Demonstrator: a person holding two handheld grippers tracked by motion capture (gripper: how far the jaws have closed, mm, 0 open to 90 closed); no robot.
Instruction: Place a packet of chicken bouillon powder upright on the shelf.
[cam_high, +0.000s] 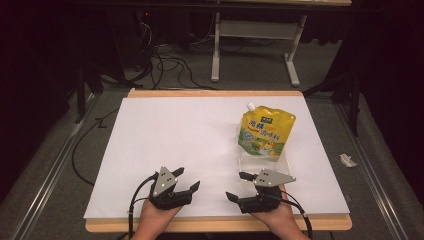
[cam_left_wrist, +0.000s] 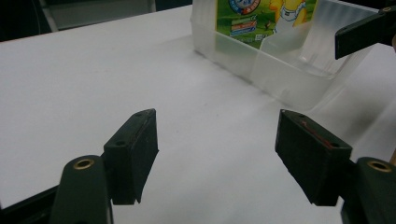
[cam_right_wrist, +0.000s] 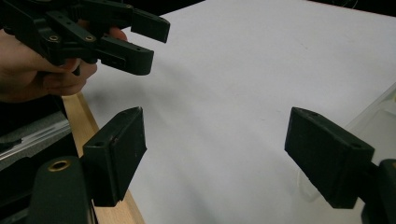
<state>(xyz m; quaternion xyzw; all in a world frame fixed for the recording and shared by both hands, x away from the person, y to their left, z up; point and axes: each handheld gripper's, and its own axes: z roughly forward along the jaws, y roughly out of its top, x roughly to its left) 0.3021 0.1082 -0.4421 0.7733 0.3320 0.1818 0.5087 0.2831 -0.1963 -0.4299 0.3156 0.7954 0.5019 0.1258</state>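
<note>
- Dark carpeted flooring with trailing cables and a pale desk frame surrounds a white tabletop (cam_high: 200, 135) edged in light wood, seen from the high view.
- A yellow spouted drink pouch (cam_high: 265, 130) stands in a clear plastic bin (cam_high: 280, 162) at the right of centre of the frame, its white cap pointing to the upper left.
- At lower left of the high view, the left tongs (cam_high: 189, 179) hover over bare white surface, released, with nothing between their black pads (cam_left_wrist: 133, 154).
- At lower right, the right tongs (cam_high: 237, 186) sit just beside the bin's near wall, jaws spread wide and empty; whether they touch the bin cannot be told.
- The two tongs face each other, tips near but apart, each held in one of the person's hands at the bottom edge.
</note>
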